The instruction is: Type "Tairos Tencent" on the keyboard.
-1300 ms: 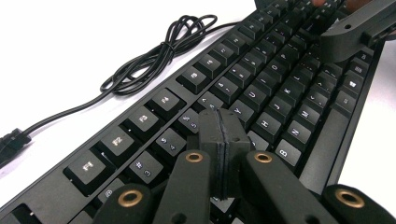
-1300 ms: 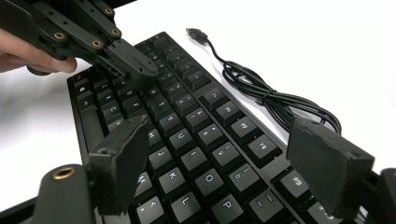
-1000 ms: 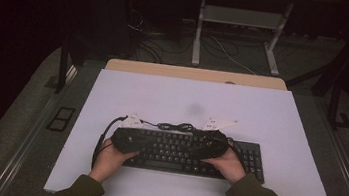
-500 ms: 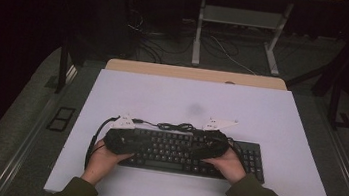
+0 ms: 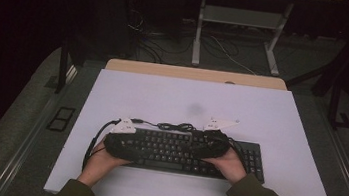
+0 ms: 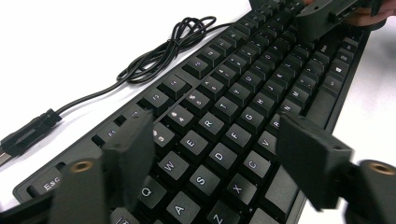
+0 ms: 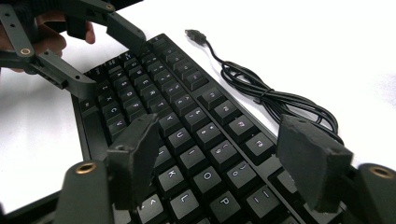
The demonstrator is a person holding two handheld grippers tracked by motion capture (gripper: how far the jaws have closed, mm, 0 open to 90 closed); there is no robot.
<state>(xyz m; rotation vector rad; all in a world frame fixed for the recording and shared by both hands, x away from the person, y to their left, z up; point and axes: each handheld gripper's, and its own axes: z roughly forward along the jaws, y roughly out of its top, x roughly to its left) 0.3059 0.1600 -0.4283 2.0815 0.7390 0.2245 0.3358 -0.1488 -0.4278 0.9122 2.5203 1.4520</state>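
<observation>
Left hand (image 5: 104,162) slightly nearer, keyboard (image 5: 176,151) half-hidden.

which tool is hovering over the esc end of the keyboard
The left tool: its open jaws straddle the Q, W, E, A, S keys of the keyboard, with Esc beside them. The right tool spans K, L, O and P at the other end.

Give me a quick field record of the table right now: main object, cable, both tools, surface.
object: black keyboard, flat on the table, near edge
cable: keyboard cable, coiled loosely behind the keyboard, USB plug lying free
left tool: left tool open, jaws spread above the left keys
right tool: right tool open, jaws spread above the right keys
surface: white table
hands: one on each tool, at the keyboard's two ends
</observation>
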